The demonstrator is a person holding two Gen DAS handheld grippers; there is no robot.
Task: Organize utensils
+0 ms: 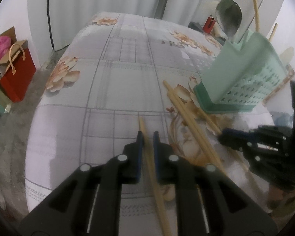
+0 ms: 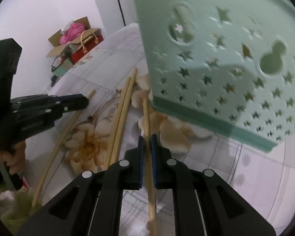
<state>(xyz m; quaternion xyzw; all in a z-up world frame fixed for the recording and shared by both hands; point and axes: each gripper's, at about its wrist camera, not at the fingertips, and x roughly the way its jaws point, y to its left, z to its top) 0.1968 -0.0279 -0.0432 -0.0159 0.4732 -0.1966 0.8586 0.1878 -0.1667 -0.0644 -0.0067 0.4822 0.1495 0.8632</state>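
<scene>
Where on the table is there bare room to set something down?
Free: the grey-checked cloth ahead and left of the left gripper, out to the far and left edges. Crowded: the right side, where loose chopsticks lie beside the green holder and the right gripper.

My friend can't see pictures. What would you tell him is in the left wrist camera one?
The left gripper is shut on one wooden chopstick above a flowery tablecloth. To its right lie two more chopsticks beside a mint-green utensil holder with a metal spoon standing in it, and the right gripper reaches in from the right edge.
</scene>
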